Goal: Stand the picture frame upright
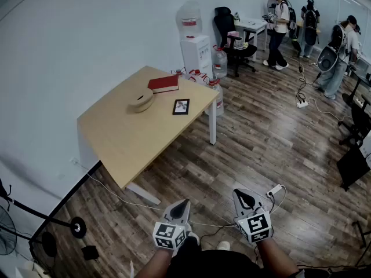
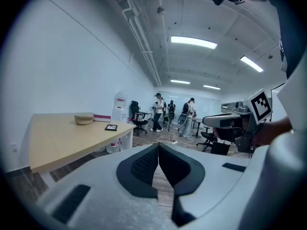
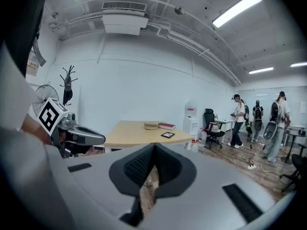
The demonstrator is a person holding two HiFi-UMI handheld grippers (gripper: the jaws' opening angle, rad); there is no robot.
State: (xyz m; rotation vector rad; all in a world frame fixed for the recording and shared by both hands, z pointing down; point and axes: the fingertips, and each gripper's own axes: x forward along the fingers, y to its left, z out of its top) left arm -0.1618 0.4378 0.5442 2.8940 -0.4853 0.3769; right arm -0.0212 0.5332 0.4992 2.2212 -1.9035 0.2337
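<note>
A small black picture frame (image 1: 181, 106) lies flat on the wooden table (image 1: 127, 138), near its right edge. The same frame (image 2: 111, 127) shows small in the left gripper view, and the frame (image 3: 167, 135) also appears in the right gripper view. Both grippers are held low over the floor, well short of the table. My left gripper (image 1: 184, 203) is shut with nothing between its tips. My right gripper (image 1: 241, 193) is shut and empty too. Neither touches anything.
A red book (image 1: 164, 84) and a round tan bowl (image 1: 141, 100) lie on the table beyond the frame. A water dispenser (image 1: 195, 45) and bottles stand behind it. Several people (image 1: 278, 28) stand at the far right. Cables and a power strip (image 1: 275, 189) lie on the floor.
</note>
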